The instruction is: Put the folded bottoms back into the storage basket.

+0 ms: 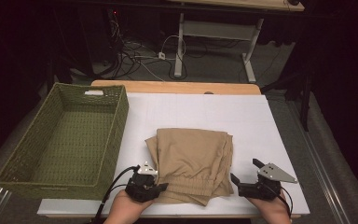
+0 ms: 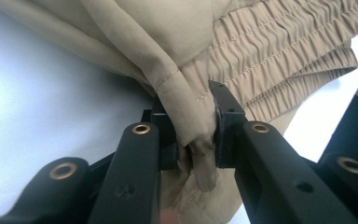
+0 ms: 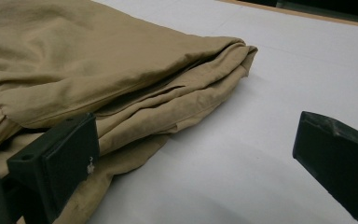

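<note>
Grasp step: folded pants (image 1: 193, 163) at table (image 1: 270, 135) front edge; L gripper (image 1: 157, 186) clamped on near-left hem fold, R gripper (image 1: 245, 176) wide open beside right edge, to close before lift toward basket (image 1: 14, 158).

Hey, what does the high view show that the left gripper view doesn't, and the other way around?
The high view alone takes in the green woven basket left of the garment, the right tongs standing open at its right edge, and the desk legs and cables beyond the table. The left gripper view alone gives the close detail: a bunched fold of fabric pinched between the left tongs, and the gathered elastic waistband. Both share the folded tan garment on the white table surface.
</note>
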### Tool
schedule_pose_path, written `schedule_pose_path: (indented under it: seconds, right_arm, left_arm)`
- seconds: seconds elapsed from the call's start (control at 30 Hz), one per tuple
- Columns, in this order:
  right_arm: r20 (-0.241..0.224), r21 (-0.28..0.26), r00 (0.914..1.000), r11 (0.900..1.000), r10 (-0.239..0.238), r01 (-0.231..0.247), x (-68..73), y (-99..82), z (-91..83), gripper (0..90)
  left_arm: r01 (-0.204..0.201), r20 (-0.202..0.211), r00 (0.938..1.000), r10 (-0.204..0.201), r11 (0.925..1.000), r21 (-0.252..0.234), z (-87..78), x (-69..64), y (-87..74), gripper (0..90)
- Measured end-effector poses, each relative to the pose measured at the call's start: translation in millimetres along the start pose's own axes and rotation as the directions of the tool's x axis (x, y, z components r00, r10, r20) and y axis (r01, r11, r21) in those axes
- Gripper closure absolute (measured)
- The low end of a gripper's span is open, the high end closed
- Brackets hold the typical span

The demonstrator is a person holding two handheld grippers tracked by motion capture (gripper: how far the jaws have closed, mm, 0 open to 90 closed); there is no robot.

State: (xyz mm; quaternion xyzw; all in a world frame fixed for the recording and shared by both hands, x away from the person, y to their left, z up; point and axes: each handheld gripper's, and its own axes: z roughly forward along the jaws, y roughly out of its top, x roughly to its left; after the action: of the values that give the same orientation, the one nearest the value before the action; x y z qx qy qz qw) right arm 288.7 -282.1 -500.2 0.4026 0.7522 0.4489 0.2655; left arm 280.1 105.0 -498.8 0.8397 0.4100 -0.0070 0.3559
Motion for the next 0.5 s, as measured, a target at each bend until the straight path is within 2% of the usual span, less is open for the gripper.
schedule_pose_path:
  seconds: [0.23, 0.33, 0.5]
  right_arm:
    - [-0.018, -0.017, 0.9998, 0.9998, -0.007, 0.007, 8.3, 4.7, -2.1, 2.1]
    - [-0.028, -0.028, 0.9995, 0.9996, -0.010, 0.009, 10.8, 9.0, 1.7, 2.6]
    - [-0.071, -0.025, 0.9974, 0.9997, -0.008, 0.006, 19.3, 18.3, 16.3, 5.4]
  left_arm:
    - [-0.005, 0.019, 0.9998, 0.004, 1.0000, 0.006, -17.6, -1.3, -8.5, 74.4]
    - [-0.018, 0.009, 0.9998, 0.018, 0.9997, 0.016, -27.7, -1.5, -15.8, 74.4]
    - [0.011, -0.003, 0.9999, -0.011, 0.9997, 0.022, -38.0, 5.3, -29.3, 74.4]
